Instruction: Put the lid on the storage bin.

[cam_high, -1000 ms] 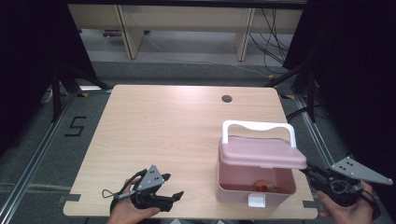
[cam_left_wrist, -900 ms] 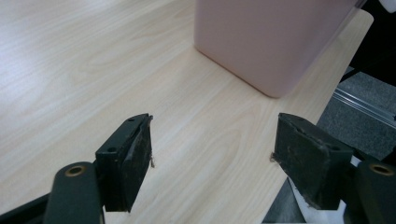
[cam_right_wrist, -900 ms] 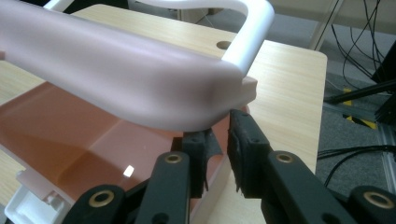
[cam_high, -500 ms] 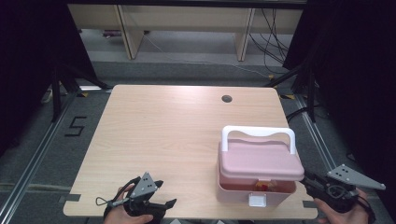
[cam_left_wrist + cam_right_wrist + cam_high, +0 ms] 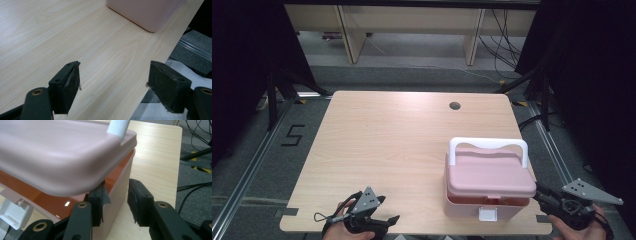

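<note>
A: Where's the pink box [image 5: 488, 187]?

B: At the table's [image 5: 402, 140] near right corner, lid nearly down, white handle [image 5: 488, 146] upright.

A: And the right gripper [image 5: 115, 195]?

B: At the box's right front corner, under the lid's edge. Its jaws have just been opening; one pad sits against the box wall, the other apart, outside it.

A: The left gripper [image 5: 113, 80]?

B: Spread wide over bare table, box well apart.

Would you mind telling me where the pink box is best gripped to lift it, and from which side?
Probably by the white handle: it stands upright over the pink box as a bar with a clear gap beneath. Come from above, jaws either side of the bar's middle. The lid looks unlatched, so the body may hang unevenly.
</note>
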A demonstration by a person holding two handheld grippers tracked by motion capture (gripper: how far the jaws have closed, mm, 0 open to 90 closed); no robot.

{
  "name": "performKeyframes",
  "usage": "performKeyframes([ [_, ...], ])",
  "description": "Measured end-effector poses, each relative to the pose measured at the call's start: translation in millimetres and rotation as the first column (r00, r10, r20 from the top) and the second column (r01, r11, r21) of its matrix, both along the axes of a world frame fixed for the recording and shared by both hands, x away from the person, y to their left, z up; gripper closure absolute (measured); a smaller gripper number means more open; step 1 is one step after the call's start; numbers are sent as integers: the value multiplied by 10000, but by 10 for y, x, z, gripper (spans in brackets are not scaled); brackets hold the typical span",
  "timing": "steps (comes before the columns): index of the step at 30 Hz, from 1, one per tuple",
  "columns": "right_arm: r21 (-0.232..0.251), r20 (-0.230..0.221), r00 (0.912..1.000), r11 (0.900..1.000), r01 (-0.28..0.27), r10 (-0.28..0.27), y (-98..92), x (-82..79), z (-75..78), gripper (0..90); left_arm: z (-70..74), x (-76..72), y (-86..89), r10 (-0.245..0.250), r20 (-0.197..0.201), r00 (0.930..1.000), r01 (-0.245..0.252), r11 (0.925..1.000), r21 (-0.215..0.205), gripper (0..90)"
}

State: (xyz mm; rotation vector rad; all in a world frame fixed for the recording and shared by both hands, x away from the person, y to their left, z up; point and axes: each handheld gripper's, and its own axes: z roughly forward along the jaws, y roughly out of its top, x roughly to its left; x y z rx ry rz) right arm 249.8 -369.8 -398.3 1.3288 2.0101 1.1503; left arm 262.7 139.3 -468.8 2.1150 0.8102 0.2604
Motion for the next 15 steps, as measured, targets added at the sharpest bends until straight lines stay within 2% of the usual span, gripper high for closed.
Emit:
performKeyframes([
  [2,113,-202,9996,9998,191,-189,-18,-9,-22,657,-12,-3,-12,99,-58,9999,-100,9998,-179,249],
  [5,-95,-89,9998,9998,158,-159,-50,0,-37,657,-15,-5,-12,58,-69,10000,-59,9999,-105,249],
  [6,18,-274,9990,9993,364,-363,-60,-3,-56,639,-18,-4,-14,67,-61,10000,-67,9999,-109,249],
  [9,-14,-151,9993,9995,328,-328,-91,6,-63,632,-18,-6,-13,76,-59,10000,-76,9999,-113,251],
  [10,193,-368,9977,9982,570,-562,-72,-14,-56,609,-11,-1,2,-28,-22,10000,28,10000,83,251],
  [11,-128,-83,9988,9988,476,-477,-106,3,-61,601,-9,1,9,-39,-11,10000,39,9999,144,251],
  [14,-176,-79,9971,9970,753,-755,-123,4,-76,571,-7,-8,14,5,26,10000,-5,10000,61,251],
  [15,-270,-3,9963,9959,862,-862,-143,6,-89,548,-5,-9,23,9,60,10000,-10,9999,149,251],
])
